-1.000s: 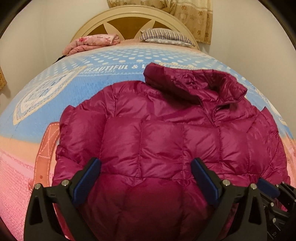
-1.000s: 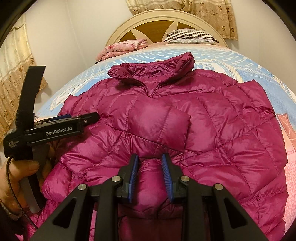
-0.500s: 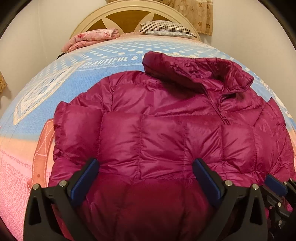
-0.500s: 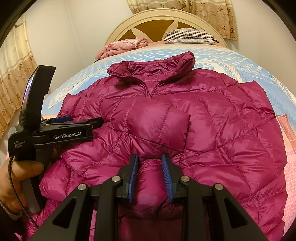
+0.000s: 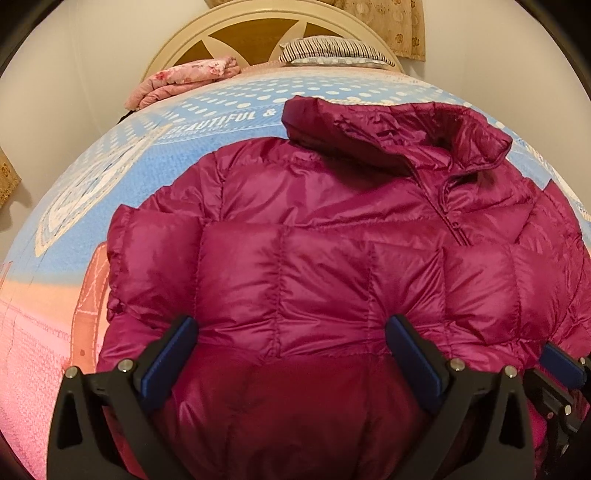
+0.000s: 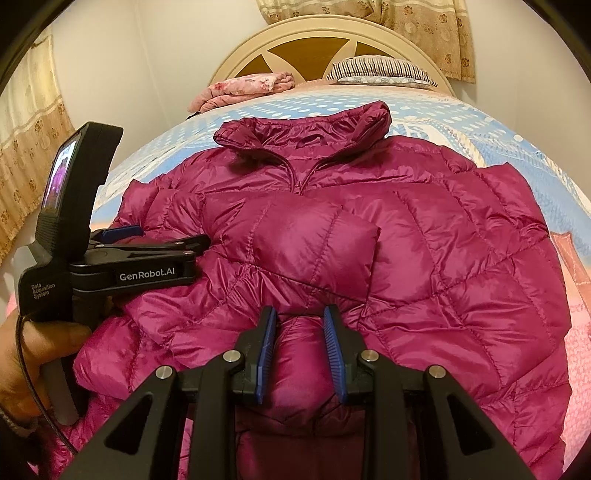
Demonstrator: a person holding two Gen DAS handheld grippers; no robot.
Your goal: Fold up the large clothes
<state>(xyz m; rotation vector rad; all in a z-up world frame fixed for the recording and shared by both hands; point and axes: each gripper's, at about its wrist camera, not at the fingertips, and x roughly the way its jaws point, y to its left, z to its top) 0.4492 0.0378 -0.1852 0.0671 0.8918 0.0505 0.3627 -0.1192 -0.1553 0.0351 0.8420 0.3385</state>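
Observation:
A magenta quilted puffer jacket lies front up on the bed, collar toward the headboard. In the right wrist view one sleeve is folded across the jacket's chest. My left gripper stands wide open over the near left part of the jacket, its blue pads apart from the fabric at the sides. From the right wrist view that left gripper hovers at the jacket's left edge. My right gripper is shut on a puffy fold of the jacket near the hem, which fills the gap between its pads.
The bedspread is blue with white dots and turns pink near me. A folded pink blanket and a striped pillow lie by the cream headboard. Curtains hang at the left. A hand grips the left gripper's handle.
The left gripper has turned slightly and edged toward the jacket's middle, so the jacket fills more of its view. The right gripper has kept still with the fold in its grip.

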